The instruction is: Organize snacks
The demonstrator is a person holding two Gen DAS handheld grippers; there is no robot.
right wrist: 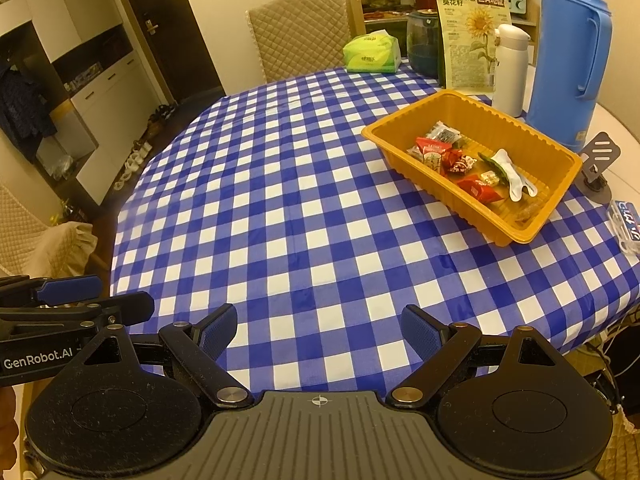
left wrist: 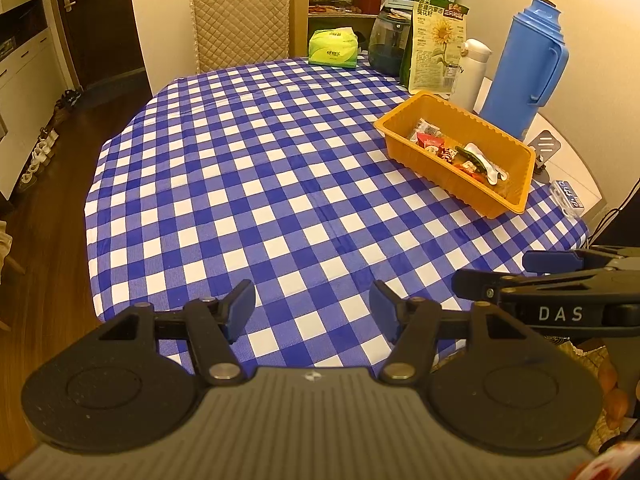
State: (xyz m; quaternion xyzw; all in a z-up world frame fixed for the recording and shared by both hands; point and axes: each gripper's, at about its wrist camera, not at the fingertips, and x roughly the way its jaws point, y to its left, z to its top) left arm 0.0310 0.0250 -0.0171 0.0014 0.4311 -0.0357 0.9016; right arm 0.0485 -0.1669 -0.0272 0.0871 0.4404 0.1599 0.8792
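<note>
Left tongs (left wrist: 312,312): jaws spread wide, nothing between them, held above the near edge of the bench (left wrist: 248,184).
Right tongs (right wrist: 318,330): also wide open and empty, above the same near edge, just beside the left pair.
Snacks (right wrist: 464,162): a scatter of small wrapped pieces, all lying inside the orange tray (right wrist: 404,152); none visible loose on the cloth.
Tray position: toward the far right corner of the bench, ahead and to the right of both tongs, well apart from them.
Tray long axis: runs diagonally, from far-left to near-right.
Nearer hand: the right, by my judgement, since the tray sits on its side.
Surface: blue-and-white checked cloth, flat, with faint fold creases.
Far edge: tissue pack (left wrist: 333,49), sunflower-seed bag (left wrist: 438,44), white flask (left wrist: 472,74), blue thermos (left wrist: 526,68).
Room: quilted chair (left wrist: 240,24) behind the bench, dark door and wooden floor at left.
</note>
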